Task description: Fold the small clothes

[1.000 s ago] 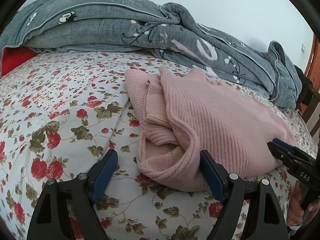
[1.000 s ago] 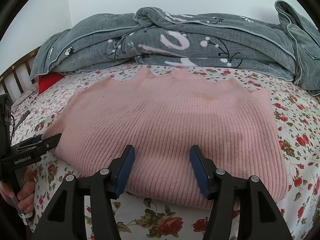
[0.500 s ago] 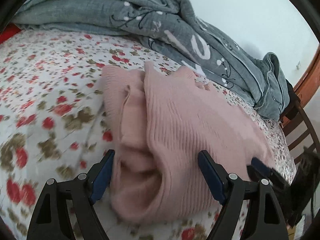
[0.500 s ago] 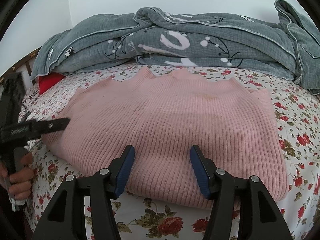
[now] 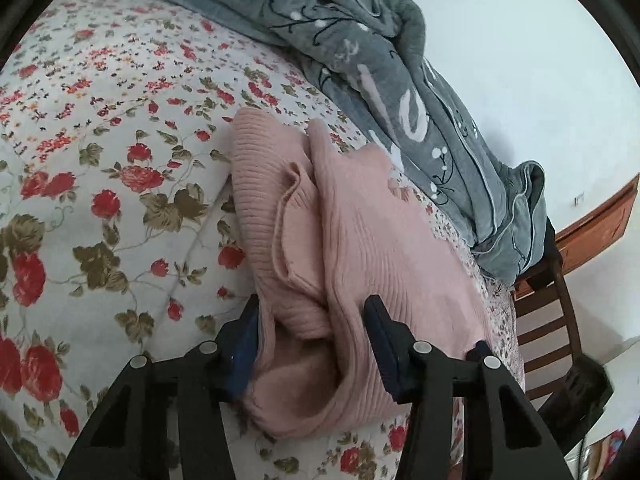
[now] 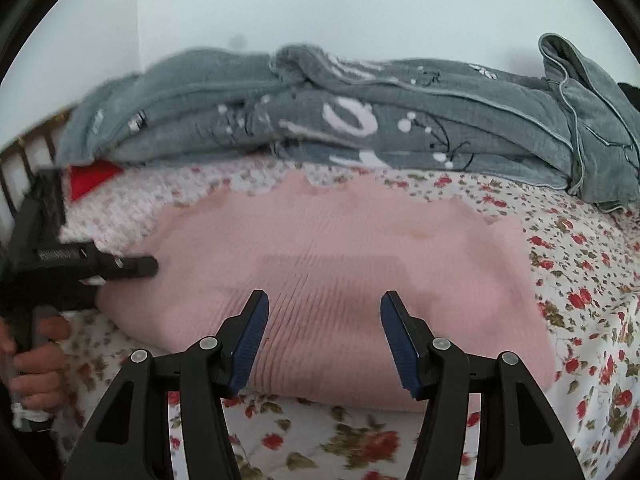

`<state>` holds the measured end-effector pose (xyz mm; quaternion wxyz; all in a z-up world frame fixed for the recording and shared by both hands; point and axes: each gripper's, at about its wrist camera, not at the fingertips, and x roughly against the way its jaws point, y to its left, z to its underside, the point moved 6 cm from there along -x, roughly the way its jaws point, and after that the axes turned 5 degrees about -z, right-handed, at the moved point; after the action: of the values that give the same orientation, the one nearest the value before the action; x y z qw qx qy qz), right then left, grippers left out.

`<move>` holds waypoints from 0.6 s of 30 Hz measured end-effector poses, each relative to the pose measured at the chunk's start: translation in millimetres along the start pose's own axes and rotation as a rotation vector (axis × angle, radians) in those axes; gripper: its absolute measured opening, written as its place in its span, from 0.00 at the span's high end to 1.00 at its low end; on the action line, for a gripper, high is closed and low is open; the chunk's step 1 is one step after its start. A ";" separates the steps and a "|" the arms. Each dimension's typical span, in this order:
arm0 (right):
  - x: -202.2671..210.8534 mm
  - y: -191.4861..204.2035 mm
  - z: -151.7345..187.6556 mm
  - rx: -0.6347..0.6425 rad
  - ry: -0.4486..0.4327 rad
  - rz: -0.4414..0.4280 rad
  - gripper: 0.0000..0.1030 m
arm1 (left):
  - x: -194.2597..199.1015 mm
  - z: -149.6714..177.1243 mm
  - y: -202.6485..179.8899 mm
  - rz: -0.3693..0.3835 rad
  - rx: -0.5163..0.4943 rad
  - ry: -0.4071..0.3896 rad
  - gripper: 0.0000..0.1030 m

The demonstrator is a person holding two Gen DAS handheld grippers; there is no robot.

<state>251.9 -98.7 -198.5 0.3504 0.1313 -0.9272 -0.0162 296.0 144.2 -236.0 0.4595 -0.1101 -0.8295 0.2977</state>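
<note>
Closing in on the bunched end of the pink sweater (image 5: 360,240), our left gripper (image 5: 312,340) has just been narrowing its jaws, and the thick knit fold now sits between the blue pads (image 5: 244,344); the left pad touches the cloth, but a firm pinch we cannot confirm. Our right gripper (image 6: 324,336) hovers with jaws apart above the sweater's near edge, holding nothing. The sweater lies folded flat on the floral bedsheet (image 6: 580,300). Behind it a grey quilt (image 6: 400,128) is heaped along the white wall (image 6: 320,8). A wooden chair (image 5: 548,320) stands beside the bed.
</note>
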 end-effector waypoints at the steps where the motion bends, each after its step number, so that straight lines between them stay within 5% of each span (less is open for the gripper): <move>1: -6.2 2.0 2.7 0.004 0.019 0.013 0.44 | -1.0 -0.5 -0.9 -0.005 -0.002 0.001 0.54; 5: -27.3 -0.1 18.2 0.031 0.092 0.135 0.44 | -1.8 -1.3 -5.3 -0.015 -0.025 -0.006 0.54; 13: -34.5 3.9 22.4 0.096 0.121 0.232 0.39 | 4.0 -8.8 -12.9 -0.047 -0.010 0.025 0.75; 18: -20.9 -7.7 16.5 0.010 0.114 0.108 0.41 | 22.7 -15.4 -39.4 -0.074 -0.043 -0.015 0.78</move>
<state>257.9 -101.9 -225.4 0.4022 0.0836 -0.9116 0.0148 299.8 129.2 -190.6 0.4614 -0.0870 -0.8426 0.2637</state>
